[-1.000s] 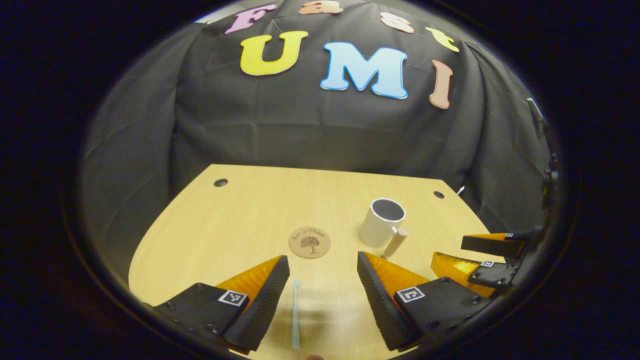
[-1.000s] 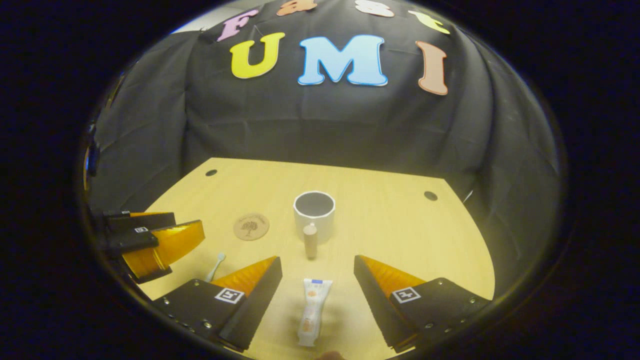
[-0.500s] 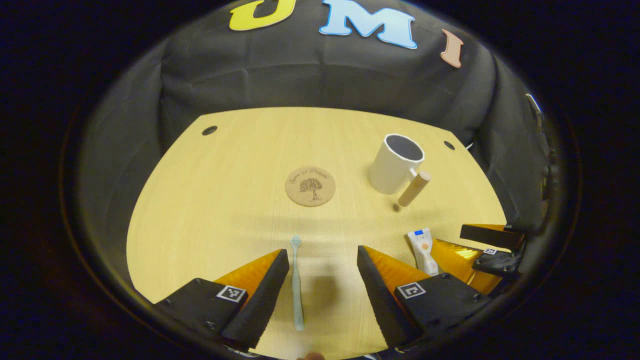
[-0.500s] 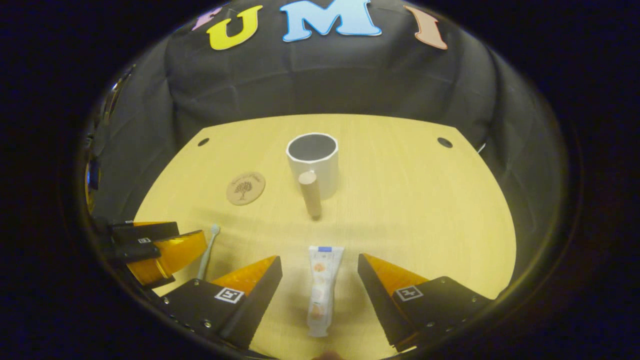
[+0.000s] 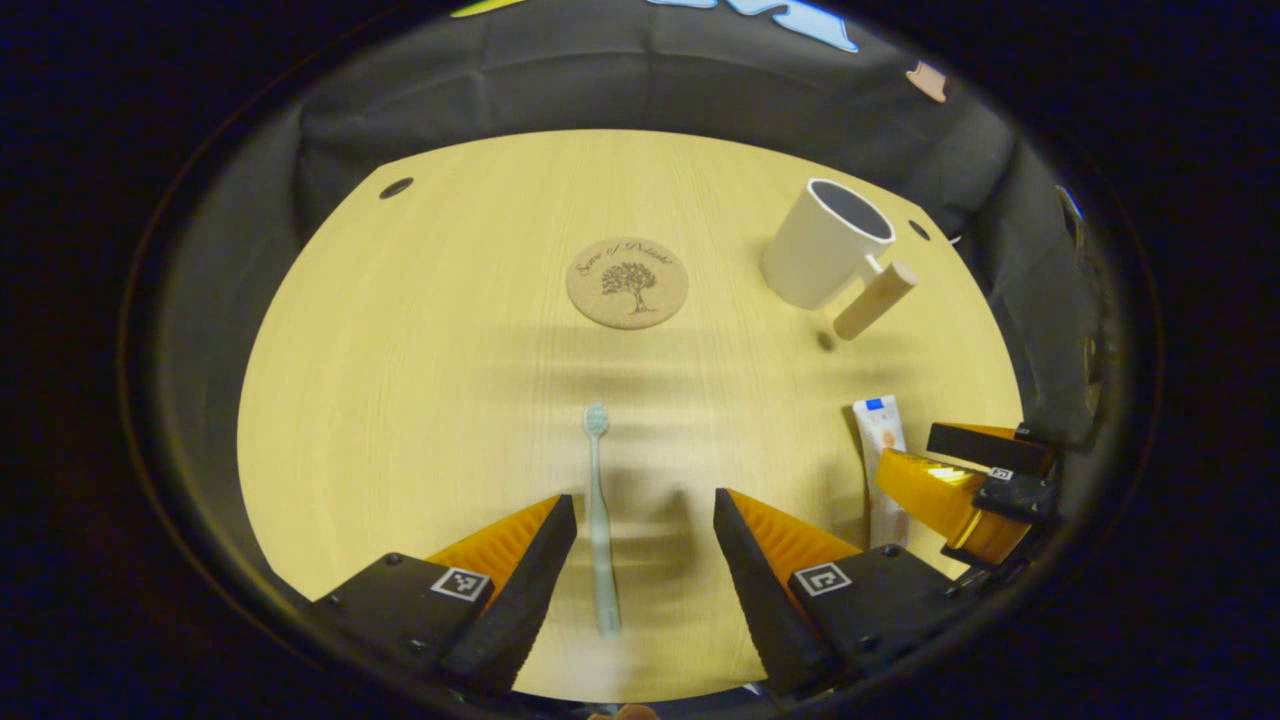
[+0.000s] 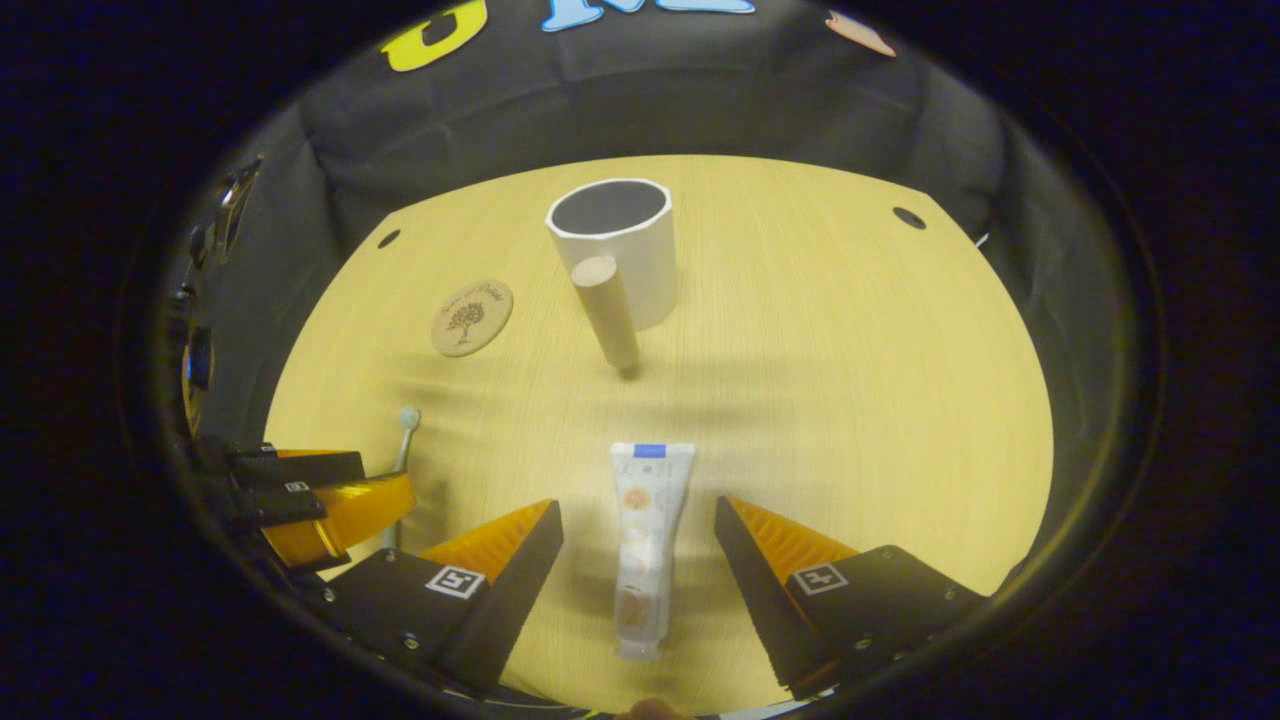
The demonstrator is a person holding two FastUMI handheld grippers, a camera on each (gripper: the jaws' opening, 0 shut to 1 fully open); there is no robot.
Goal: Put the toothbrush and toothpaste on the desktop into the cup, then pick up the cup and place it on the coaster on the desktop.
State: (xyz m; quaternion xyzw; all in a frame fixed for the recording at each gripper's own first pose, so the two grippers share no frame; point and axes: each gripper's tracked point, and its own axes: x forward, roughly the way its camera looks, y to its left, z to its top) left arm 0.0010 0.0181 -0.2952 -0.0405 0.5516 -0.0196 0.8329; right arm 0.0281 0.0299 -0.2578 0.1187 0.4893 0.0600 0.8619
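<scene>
Toothbrush (image 5: 598,520) and toothpaste (image 6: 643,545) both lie flat on the wooden desktop (image 5: 420,400) near its front edge, each lined up lengthwise between a pair of spread fingers, which suggests both pickups are being set up at once. Starting at the left, the left gripper (image 5: 640,560) hangs released over the toothbrush, whose bristled head points toward the far edge and whose handle sits closer to the left finger, touching neither as far as can be told. Farther back, about mid-desktop, the round cork coaster (image 5: 627,282) lies bare, waiting for the cup. Moving right, the white cup (image 6: 615,245) stands upright toward the far right corner, empty, its wooden handle pointing toward the front edge. Below it, the right gripper (image 6: 640,560) also hangs released, its fingers straddling the toothpaste, cap end toward the front, without pressing it. Neither item has been lifted yet.
</scene>
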